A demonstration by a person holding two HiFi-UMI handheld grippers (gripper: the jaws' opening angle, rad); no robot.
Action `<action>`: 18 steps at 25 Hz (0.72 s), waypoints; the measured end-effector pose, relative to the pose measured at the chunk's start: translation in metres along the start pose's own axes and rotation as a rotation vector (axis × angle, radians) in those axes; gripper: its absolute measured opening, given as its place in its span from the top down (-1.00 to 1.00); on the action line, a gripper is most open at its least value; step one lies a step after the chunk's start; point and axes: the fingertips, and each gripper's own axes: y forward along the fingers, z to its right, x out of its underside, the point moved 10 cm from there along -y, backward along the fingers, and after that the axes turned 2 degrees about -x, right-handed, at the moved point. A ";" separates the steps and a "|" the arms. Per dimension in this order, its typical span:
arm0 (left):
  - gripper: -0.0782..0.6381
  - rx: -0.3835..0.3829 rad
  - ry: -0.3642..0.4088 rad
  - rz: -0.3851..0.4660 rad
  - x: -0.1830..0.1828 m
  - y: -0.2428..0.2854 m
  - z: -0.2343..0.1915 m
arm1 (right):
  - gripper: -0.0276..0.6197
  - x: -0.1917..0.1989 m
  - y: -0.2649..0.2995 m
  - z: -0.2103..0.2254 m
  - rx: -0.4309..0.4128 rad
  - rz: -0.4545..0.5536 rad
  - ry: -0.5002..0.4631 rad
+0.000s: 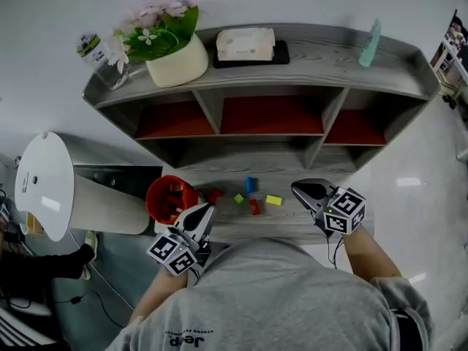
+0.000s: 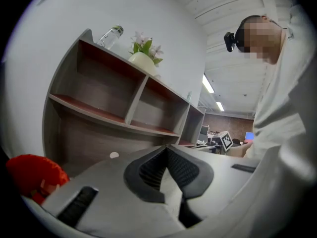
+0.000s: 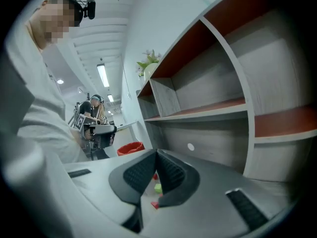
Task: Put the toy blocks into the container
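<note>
While clenched and empty, open left gripper (image 1: 206, 210) and right gripper (image 1: 299, 188) before approach. Expect light, rigid, slick blocks (image 1: 273, 199); pinch across flat opposite faces.

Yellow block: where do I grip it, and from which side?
Grip the yellow block across its narrow width, pads on its long faces. It lies flat, long axis left-right, clear of the red block beside it. Probably come from the right with the nearby right tool; jaws are shut, open first.
</note>
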 end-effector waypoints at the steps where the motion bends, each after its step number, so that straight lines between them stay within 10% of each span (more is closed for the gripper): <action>1: 0.75 0.005 -0.001 -0.011 0.002 0.006 -0.002 | 0.85 0.002 0.003 0.005 -0.001 -0.013 -0.006; 9: 0.75 0.103 0.011 -0.119 0.032 0.043 -0.020 | 0.83 0.044 0.059 0.021 0.010 -0.323 -0.180; 18: 0.75 0.211 0.043 -0.323 0.096 0.084 -0.019 | 0.30 0.132 0.126 0.032 -0.080 -0.696 -0.313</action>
